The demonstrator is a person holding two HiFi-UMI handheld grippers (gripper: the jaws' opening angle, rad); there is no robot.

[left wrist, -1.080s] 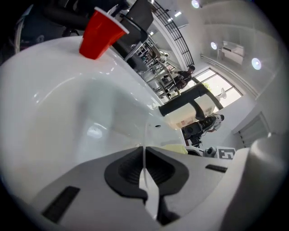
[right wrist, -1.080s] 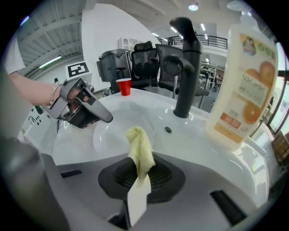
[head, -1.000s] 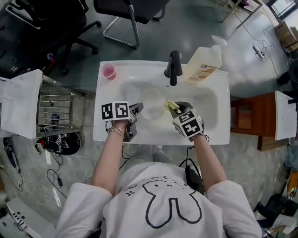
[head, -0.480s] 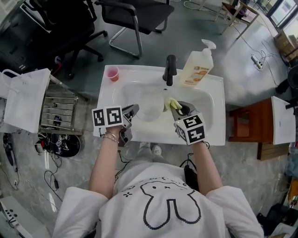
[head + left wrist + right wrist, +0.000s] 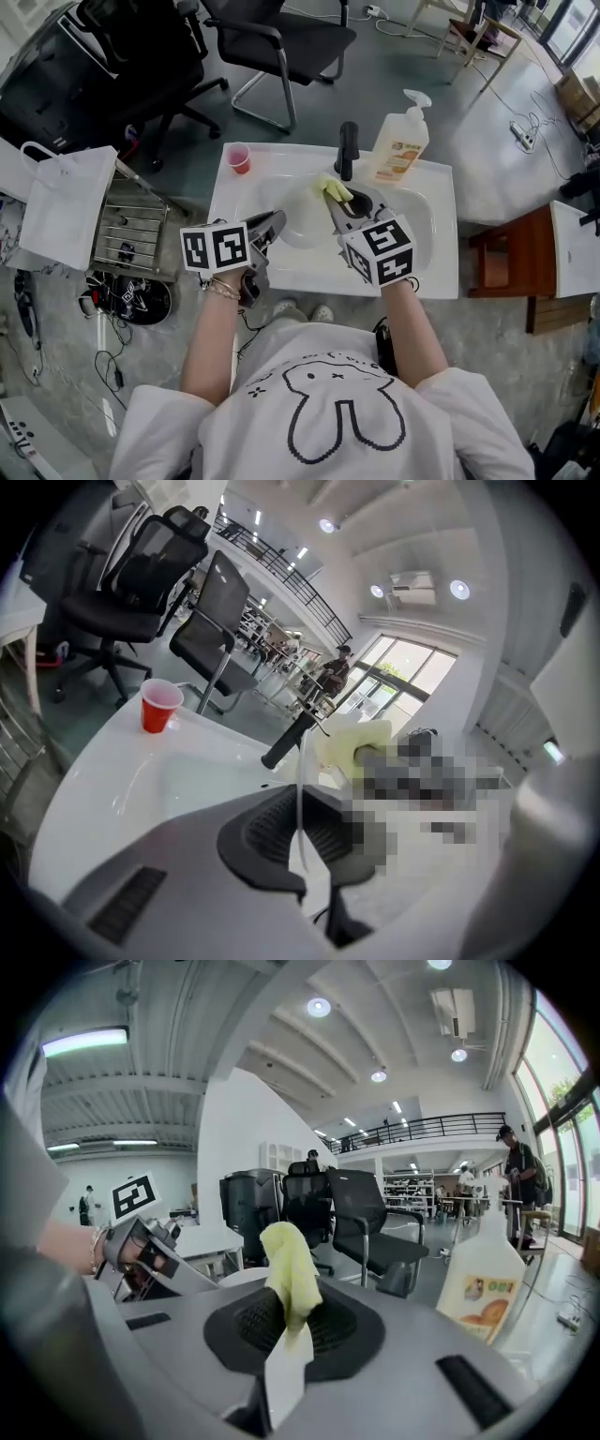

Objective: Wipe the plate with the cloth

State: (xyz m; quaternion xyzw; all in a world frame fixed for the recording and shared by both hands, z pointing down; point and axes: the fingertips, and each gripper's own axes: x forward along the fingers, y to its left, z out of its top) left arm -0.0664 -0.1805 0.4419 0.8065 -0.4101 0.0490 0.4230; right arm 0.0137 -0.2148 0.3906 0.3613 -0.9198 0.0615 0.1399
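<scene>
Facing inward, left gripper pinches plate (right gripper: cloth).

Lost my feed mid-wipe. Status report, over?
Left gripper shut on clear plate rim. Right gripper shut on yellow cloth, beside plate. Both over sink; black faucet close behind cloth.

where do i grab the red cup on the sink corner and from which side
Take the red cup across its side wall about mid-height, coming level from the basin side. It stands upright, mouth up, alone on the back left corner of the sink, so its round wall is free; a pinch on the thin rim would likely tip it.
</scene>
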